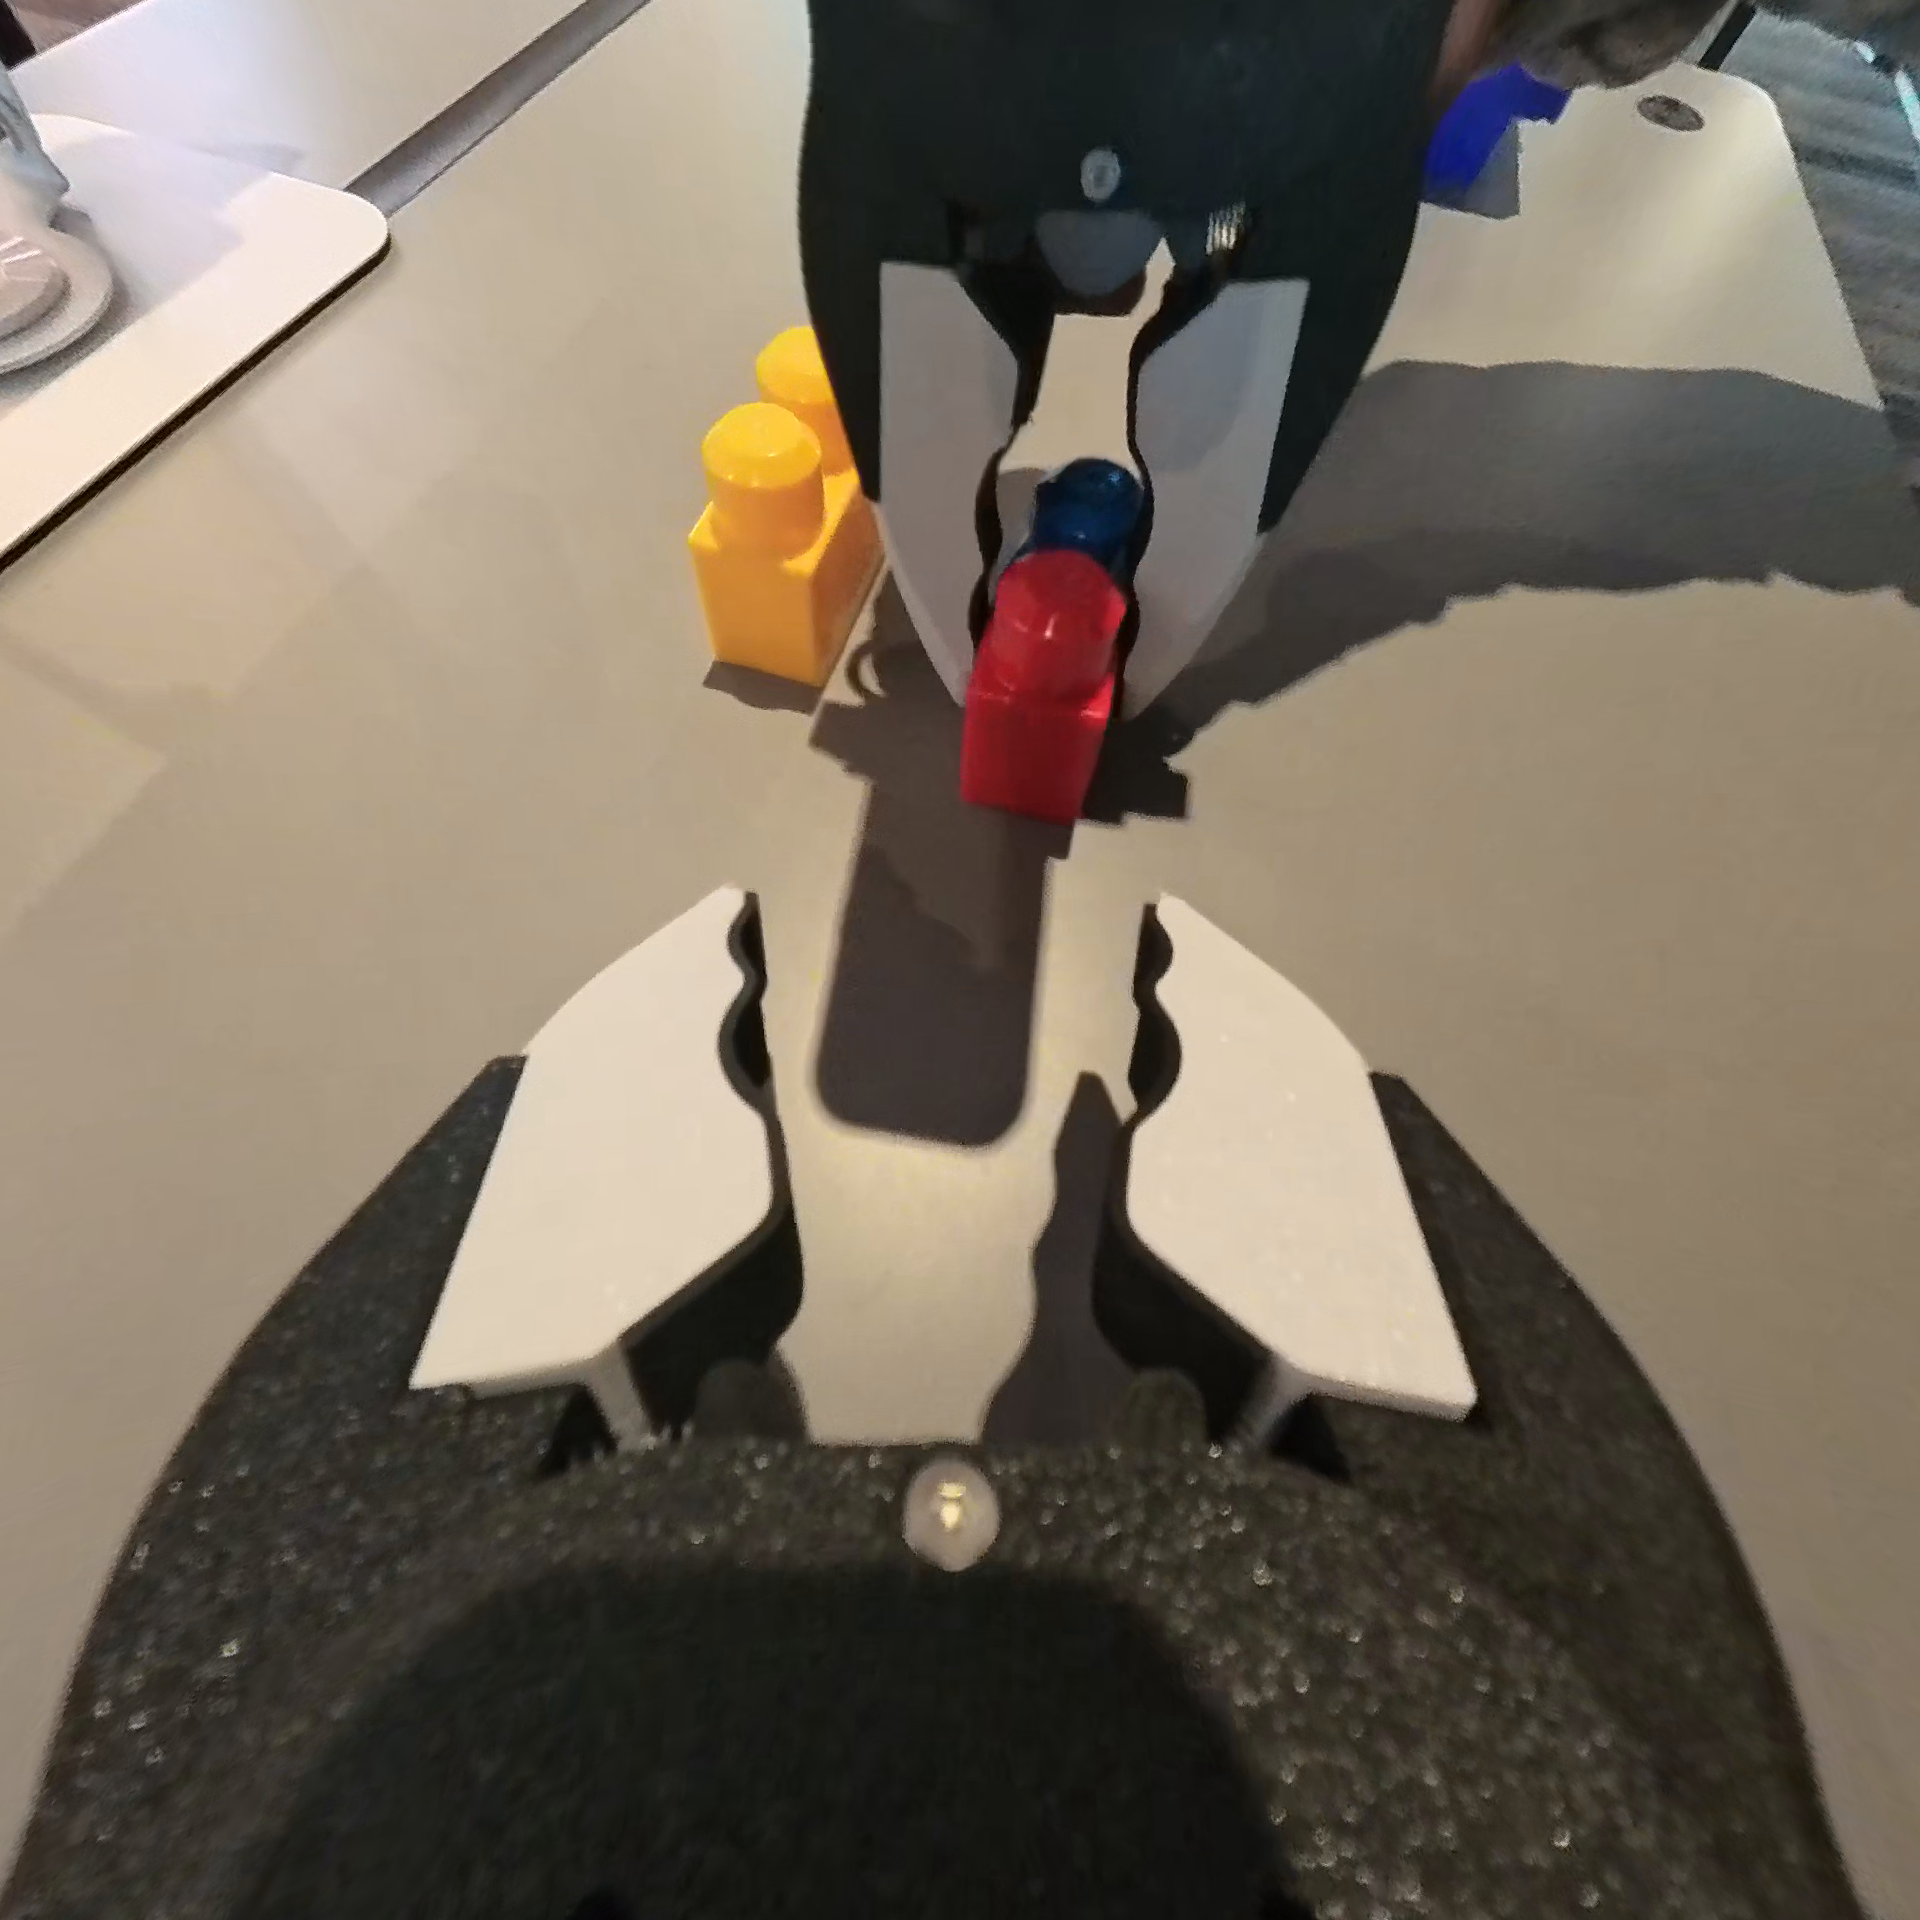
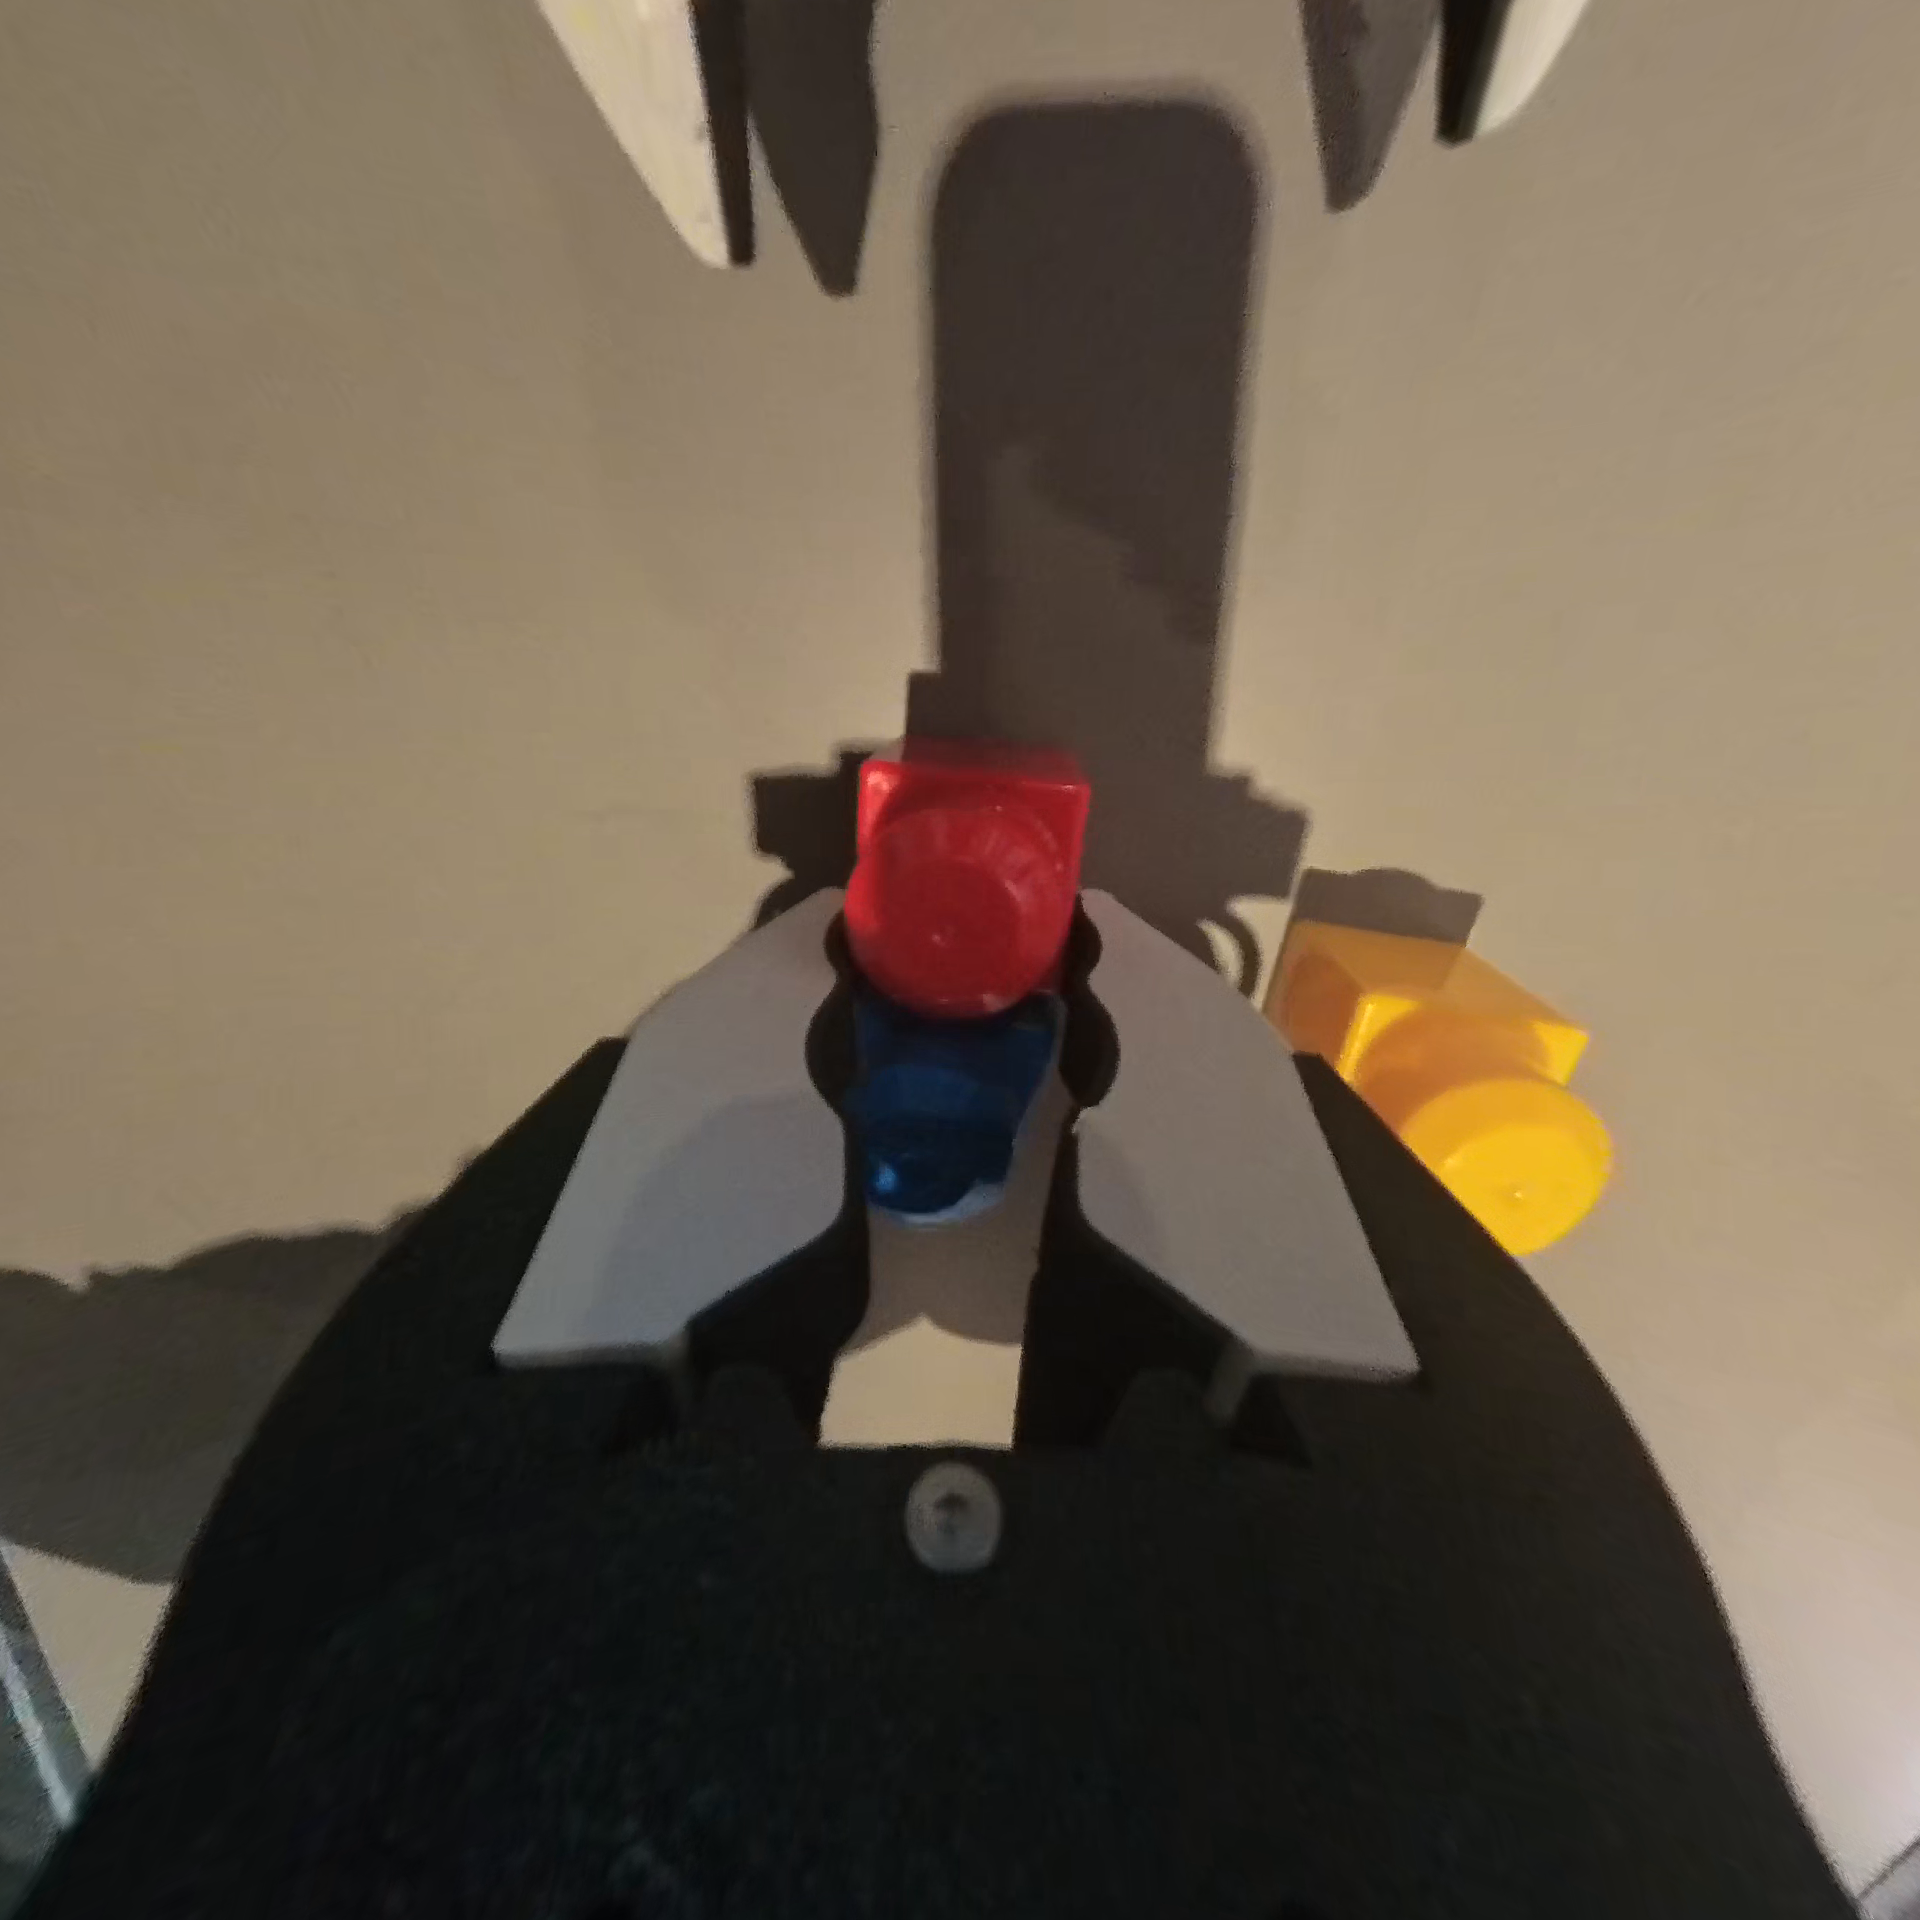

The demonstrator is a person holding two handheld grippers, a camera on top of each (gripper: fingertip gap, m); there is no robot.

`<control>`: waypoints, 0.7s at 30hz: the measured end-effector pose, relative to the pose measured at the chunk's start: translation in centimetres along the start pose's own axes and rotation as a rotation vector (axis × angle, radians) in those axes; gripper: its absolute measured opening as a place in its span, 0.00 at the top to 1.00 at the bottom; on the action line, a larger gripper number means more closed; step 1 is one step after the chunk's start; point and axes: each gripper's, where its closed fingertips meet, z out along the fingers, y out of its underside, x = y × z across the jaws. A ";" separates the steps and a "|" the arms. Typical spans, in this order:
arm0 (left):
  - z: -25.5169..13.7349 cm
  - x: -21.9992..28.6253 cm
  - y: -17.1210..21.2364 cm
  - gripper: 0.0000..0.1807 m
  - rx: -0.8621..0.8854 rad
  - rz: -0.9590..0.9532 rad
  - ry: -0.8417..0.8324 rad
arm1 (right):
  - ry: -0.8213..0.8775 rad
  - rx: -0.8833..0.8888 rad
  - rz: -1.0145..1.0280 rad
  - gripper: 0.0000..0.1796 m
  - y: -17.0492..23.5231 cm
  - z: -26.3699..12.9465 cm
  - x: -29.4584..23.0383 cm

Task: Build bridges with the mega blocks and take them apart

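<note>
Red block (image 1: 1034, 707) and blue block (image 1: 1086, 509) stand mid-frame on the grey bench (image 1: 312, 831), the right tool (image 2: 961, 997) seemingly closed around them. Yellow block (image 1: 779, 540) sits just left. Left tool (image 1: 951, 997) hangs open, empty.

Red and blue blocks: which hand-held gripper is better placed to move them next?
Right. The right hand-held gripper already straddles the blue block and red block, fingers close on both sides. The left hand-held gripper sits open and apart from them over bare table.
</note>
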 end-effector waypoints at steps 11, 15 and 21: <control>0.5 0.6 0.0 0.62 -0.015 0.011 0.020 | 0.006 0.038 0.020 0.80 -0.6 -1.3 0.1; 0.5 0.6 0.0 0.62 -0.013 0.011 0.020 | 0.020 -0.012 0.031 0.80 0.0 -0.8 0.1; 0.5 0.7 0.0 0.62 -0.018 0.012 0.030 | -0.003 -0.054 0.047 0.80 0.4 0.1 -0.3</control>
